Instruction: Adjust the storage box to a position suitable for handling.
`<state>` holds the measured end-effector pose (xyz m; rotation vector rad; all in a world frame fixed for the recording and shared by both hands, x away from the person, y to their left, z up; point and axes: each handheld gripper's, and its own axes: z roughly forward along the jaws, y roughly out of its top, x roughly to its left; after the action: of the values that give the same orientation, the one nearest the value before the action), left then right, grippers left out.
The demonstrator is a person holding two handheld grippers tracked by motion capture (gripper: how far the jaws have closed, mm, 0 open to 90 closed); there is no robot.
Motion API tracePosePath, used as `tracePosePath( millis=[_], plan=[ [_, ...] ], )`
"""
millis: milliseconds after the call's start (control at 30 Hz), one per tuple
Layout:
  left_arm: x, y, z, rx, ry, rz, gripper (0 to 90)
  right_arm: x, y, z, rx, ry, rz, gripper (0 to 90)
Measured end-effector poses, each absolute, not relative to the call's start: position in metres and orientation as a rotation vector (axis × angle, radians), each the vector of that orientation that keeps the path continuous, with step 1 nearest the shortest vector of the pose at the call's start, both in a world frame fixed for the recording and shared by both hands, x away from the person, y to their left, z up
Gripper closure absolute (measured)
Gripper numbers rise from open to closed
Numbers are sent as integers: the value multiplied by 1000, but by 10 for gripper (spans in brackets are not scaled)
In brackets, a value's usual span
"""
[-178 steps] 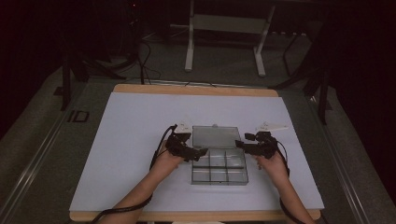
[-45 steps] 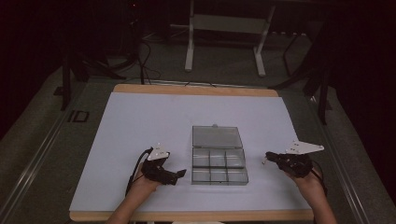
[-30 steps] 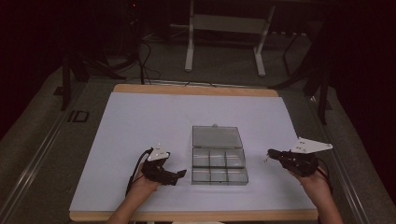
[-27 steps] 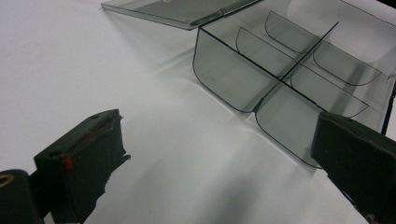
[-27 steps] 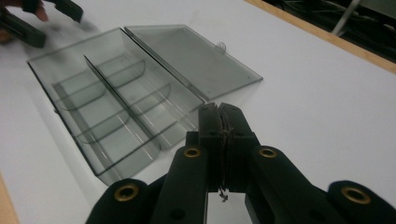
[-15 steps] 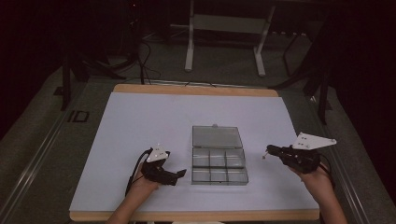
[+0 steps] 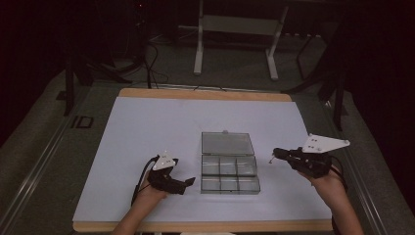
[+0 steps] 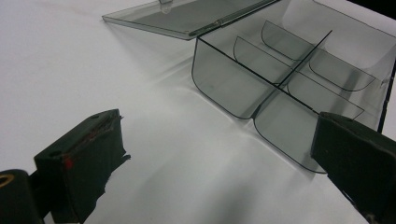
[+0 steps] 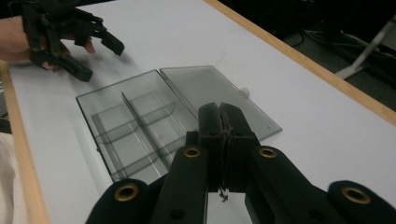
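So, high view: clear divided box (image 7: 229,172) sits mid-table, lid flat open on far side. Left gripper (image 7: 188,182) rests just left of it, right gripper (image 7: 275,153) hangs well apart to the right.

Left gripper view: jaws wide apart, nothing btwn them, box wall (image 8: 232,88) near the right jaw. Risk: a careless swing clips the wall and slides the light box.

Right gripper view: jaws pressed together, empty. Box (image 9: 135,122) below-left; a low pass could snag the lid (image 9: 219,95) and flip it.
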<state>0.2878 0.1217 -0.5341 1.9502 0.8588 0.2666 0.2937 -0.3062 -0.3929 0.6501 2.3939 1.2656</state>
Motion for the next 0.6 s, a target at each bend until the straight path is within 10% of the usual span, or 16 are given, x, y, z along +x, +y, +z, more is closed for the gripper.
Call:
tracePosePath(
  millis=[600],
  plan=[
    [287, 121, -533, 1945, 850, 264, 34, 294, -271, -381, 508, 2445, 1352, 885]
  ],
)
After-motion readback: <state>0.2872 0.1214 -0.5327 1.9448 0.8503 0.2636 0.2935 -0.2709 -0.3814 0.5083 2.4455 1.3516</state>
